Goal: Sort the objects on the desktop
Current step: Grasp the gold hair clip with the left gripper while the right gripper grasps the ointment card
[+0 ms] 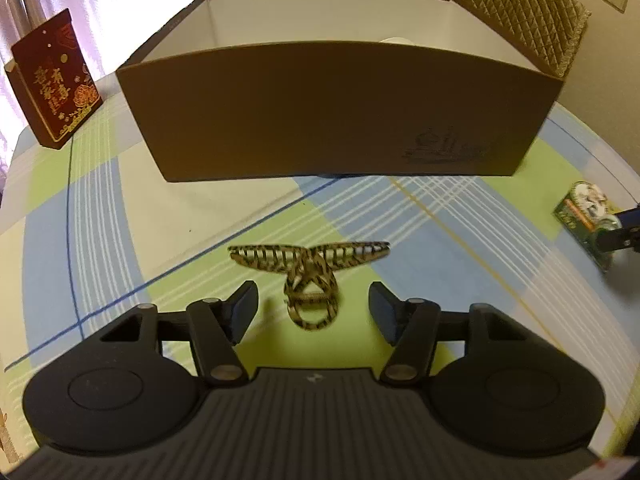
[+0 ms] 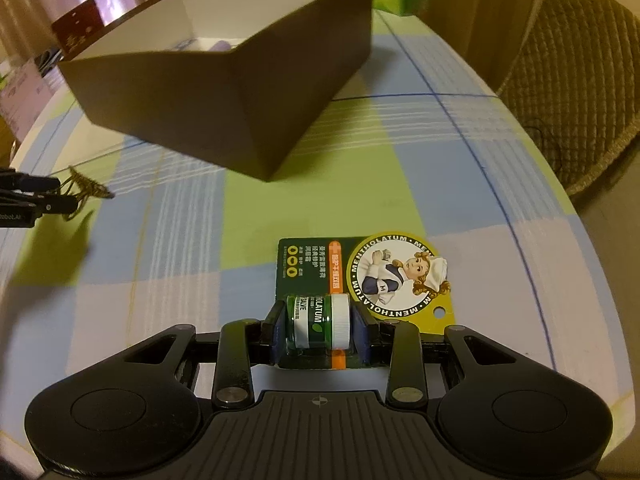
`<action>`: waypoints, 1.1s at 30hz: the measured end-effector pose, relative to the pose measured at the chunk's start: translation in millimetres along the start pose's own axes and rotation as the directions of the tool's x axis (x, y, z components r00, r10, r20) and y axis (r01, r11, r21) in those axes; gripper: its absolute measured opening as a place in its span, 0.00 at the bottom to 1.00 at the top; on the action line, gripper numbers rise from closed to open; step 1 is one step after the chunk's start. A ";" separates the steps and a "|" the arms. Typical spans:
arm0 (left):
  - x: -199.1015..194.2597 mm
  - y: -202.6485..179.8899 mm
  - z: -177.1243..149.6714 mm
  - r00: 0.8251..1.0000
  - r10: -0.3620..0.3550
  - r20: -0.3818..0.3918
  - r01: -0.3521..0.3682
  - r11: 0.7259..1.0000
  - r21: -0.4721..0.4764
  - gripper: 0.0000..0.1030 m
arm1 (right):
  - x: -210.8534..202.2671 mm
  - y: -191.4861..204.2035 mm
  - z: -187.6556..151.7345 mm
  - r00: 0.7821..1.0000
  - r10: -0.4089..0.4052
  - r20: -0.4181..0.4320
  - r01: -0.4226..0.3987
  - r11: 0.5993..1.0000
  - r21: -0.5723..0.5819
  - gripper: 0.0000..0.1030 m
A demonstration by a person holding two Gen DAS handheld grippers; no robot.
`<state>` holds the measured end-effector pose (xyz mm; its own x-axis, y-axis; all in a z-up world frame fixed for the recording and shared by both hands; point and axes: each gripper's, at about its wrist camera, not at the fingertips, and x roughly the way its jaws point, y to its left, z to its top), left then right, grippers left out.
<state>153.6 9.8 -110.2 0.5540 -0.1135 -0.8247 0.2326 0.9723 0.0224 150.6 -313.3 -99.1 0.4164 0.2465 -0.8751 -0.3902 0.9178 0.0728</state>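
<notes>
Jaws of the right gripper [image 2: 319,330] are narrowed on a small green jar with a white cap, their pads pressing its two ends; the jar is sealed on a blister card [image 2: 362,276] printed "MENTHOLATUM" around a nurse figure, and its label reads "SALVE". Jaws of the left gripper [image 1: 313,310] stand partly apart with a tortoiseshell hair claw [image 1: 308,276] between them; neither pad touches it, and it rests on the worktop [image 1: 100,220], which wears a checked cloth of green, blue and lilac. Ahead of both sets of jaws stands an open brown box [image 1: 340,112], white inside, with a faint printed emblem on its near wall. Beyond the left jaws, to their left, stands a red carton [image 1: 56,80] with gold Chinese characters. Curtains and a quilted chair back [image 1: 532,8] lie behind.
</notes>
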 end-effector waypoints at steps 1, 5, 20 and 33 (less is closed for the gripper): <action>3.7 0.5 2.0 1.000 -0.007 -0.001 0.007 1.000 -0.002 0.54 | -0.7 -2.5 0.0 1.000 0.005 0.000 -0.005 1.000 0.006 0.30; 16.9 1.0 6.6 1.000 -0.014 -0.027 0.014 1.000 -0.016 0.29 | -1.9 -5.3 2.3 1.000 0.022 0.008 -0.022 1.000 0.004 0.32; -3.0 -31.2 -23.8 0.998 0.016 -0.054 -0.020 0.997 -0.069 0.25 | 11.6 1.3 0.9 1.000 -0.021 -0.003 0.020 0.999 -0.050 0.47; -1.8 -36.9 -27.0 0.998 0.033 -0.047 -0.036 0.997 -0.073 0.25 | 3.8 7.4 -10.1 0.999 -0.027 0.024 0.029 0.996 -0.088 0.31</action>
<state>122.4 -20.4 -124.8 0.5232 -0.0718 -0.8492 0.1534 0.9881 0.0109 141.1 -308.6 -106.7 0.4462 0.2285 -0.8653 -0.4488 0.8936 0.0045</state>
